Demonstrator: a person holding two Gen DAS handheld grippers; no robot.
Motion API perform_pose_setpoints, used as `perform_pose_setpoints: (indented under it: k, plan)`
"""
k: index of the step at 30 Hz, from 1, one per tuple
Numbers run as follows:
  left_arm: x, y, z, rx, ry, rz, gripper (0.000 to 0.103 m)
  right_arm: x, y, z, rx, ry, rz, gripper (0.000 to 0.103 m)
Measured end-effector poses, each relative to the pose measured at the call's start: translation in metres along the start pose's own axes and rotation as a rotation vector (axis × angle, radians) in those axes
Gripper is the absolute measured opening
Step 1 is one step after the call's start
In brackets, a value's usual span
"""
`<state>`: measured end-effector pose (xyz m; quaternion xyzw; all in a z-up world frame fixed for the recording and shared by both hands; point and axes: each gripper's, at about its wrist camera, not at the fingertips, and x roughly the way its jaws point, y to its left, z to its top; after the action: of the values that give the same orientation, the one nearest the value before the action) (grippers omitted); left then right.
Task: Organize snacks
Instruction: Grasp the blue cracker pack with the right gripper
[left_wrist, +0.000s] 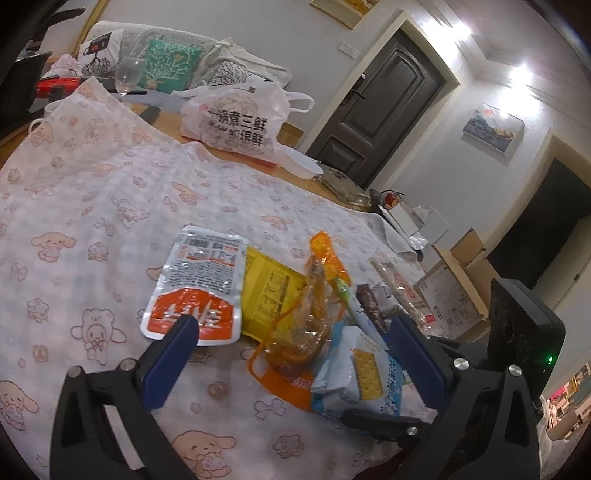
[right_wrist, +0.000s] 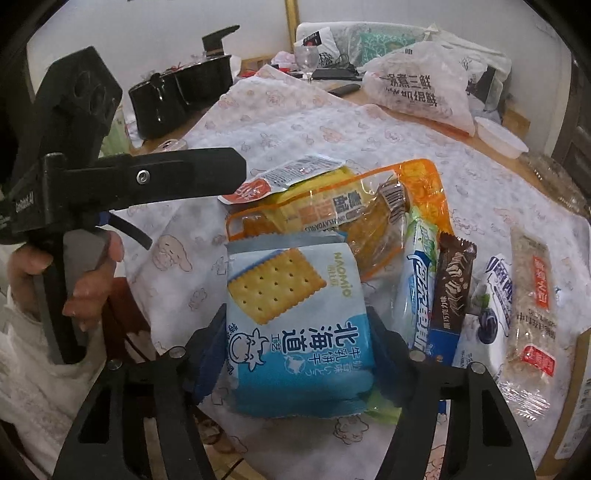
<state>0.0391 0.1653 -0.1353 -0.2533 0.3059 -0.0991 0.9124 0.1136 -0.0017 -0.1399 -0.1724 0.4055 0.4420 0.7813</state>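
Observation:
A blue cracker packet lies at the near edge of a snack pile, and my right gripper is shut on it, its pads pressing both sides. Behind it sit an orange-trimmed clear packet, a white and orange pouch and a yellow packet. To the right lie a blue-white stick, a brown chocolate bar, a blueberry packet and a clear-wrapped bar. My left gripper is open, straddling the clear packet without touching it. Beside its right finger is the cracker packet.
A pink-patterned cloth covers the table. At the back stand a printed white plastic bag, a wine glass, a white plastic container and a black pot. Cardboard boxes sit beyond the table's right edge.

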Motion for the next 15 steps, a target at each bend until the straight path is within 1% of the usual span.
perform_pose_setpoints:
  k: [3,6,10,11,13,15]
  plan:
    - [0.0,-0.006,0.0,0.01,-0.001,-0.035,0.102,-0.007,0.0,-0.001,0.012,-0.026,-0.003,0.063]
    - [-0.003,-0.013,0.0,0.013,-0.007,-0.097,0.102,-0.019,0.004,0.003,0.009,-0.072,-0.015,0.063]
    - [-0.007,-0.024,0.002,0.012,-0.018,-0.19,0.101,-0.038,0.011,0.008,0.001,-0.156,-0.021,0.063]
    - [-0.007,-0.027,0.003,0.006,-0.019,-0.217,0.1,-0.043,0.012,0.01,-0.001,-0.177,-0.026,0.063]
    - [-0.006,-0.031,0.006,-0.016,-0.014,-0.264,0.092,-0.053,0.016,0.015,-0.006,-0.224,-0.044,0.063]
    - [-0.007,-0.035,0.01,-0.048,-0.008,-0.301,0.075,-0.062,0.018,0.019,-0.013,-0.266,-0.048,0.063]
